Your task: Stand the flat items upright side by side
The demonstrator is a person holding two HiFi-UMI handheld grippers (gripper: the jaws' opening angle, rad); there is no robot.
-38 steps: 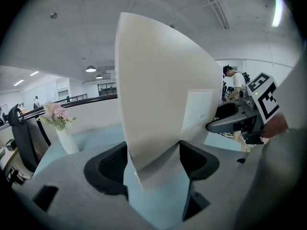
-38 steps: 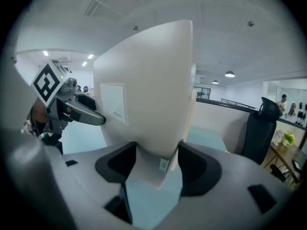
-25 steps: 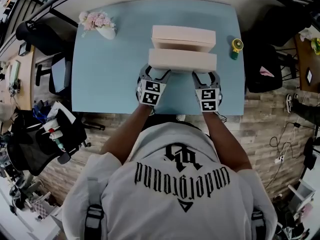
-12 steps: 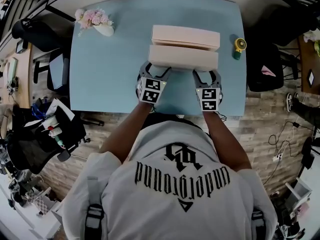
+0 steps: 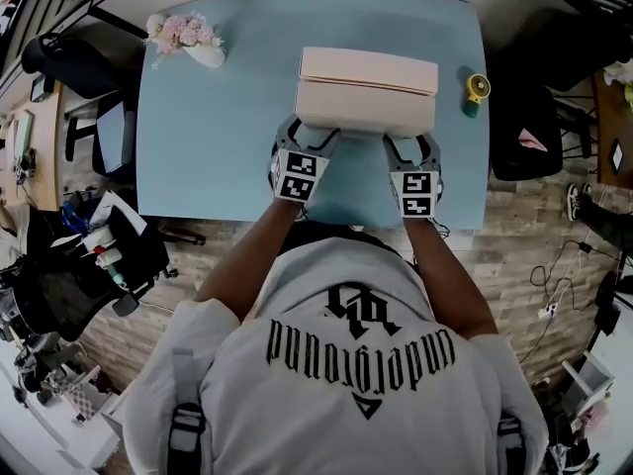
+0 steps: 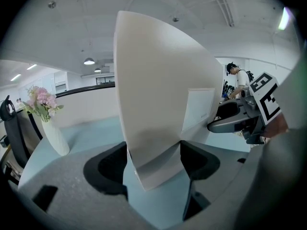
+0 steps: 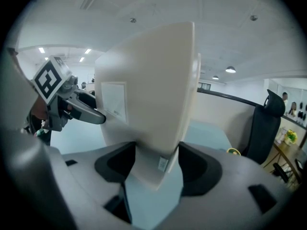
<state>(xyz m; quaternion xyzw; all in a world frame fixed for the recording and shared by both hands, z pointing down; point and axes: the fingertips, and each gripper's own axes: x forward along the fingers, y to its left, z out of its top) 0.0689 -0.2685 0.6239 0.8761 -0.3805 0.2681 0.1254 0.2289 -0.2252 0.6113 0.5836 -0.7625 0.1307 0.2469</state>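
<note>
Two flat beige boxes are on the light-blue table [image 5: 213,137]. The far box [image 5: 368,65] stands behind the near box [image 5: 364,107], and the two touch along their length. The near box is raised on its long edge. My left gripper [image 5: 308,137] is shut on its lower left corner, and the box [image 6: 153,123] fills the space between those jaws. My right gripper [image 5: 404,144] is shut on the lower right corner, where the box [image 7: 156,128] is pinched between its jaws. Each gripper view shows the other gripper beyond the box.
A white vase of pink flowers [image 5: 190,44] stands at the table's far left corner. A small yellow and green object [image 5: 473,92] sits near the right edge. Black chairs and clutter surround the table. The table's front edge lies just behind both grippers.
Both grippers have pushed the near box away from me and tipped it up. The gap between the two boxes has closed.
</note>
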